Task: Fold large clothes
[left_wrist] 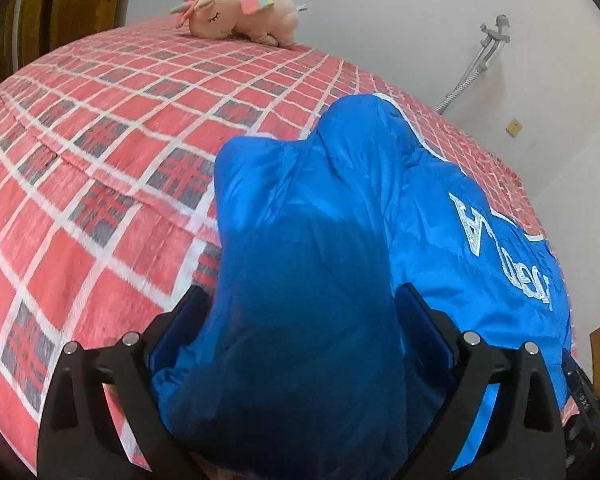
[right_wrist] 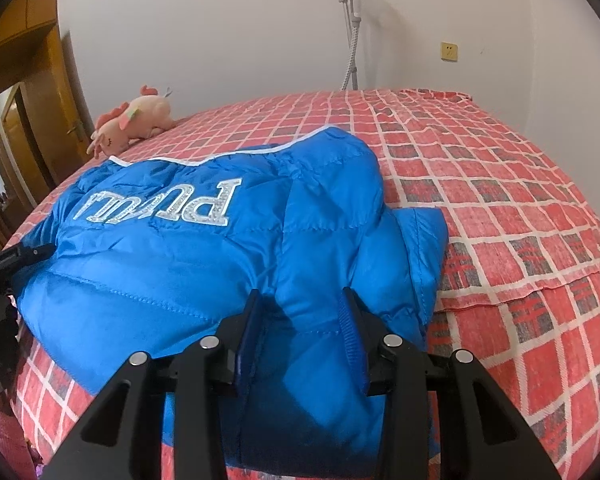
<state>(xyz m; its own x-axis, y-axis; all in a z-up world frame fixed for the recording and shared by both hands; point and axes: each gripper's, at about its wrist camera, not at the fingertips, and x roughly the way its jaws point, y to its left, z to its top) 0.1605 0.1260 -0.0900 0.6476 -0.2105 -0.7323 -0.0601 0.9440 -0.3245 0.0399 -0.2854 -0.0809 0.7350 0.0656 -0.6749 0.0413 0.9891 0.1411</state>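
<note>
The left wrist view alone shows the left gripper (left_wrist: 300,320) with jaws spread wide, a bulky fold of the blue padded jacket (left_wrist: 320,208) lying between its fingers. It also takes in the open stretch of red checked bedspread (left_wrist: 100,160) and the pink plush toy (left_wrist: 236,12) at the far edge. The right wrist view alone shows the silver lettering (right_wrist: 160,204) nearly whole, and the right gripper (right_wrist: 300,316) with jaws narrow, pinching a thick fold of the jacket's near edge
</note>
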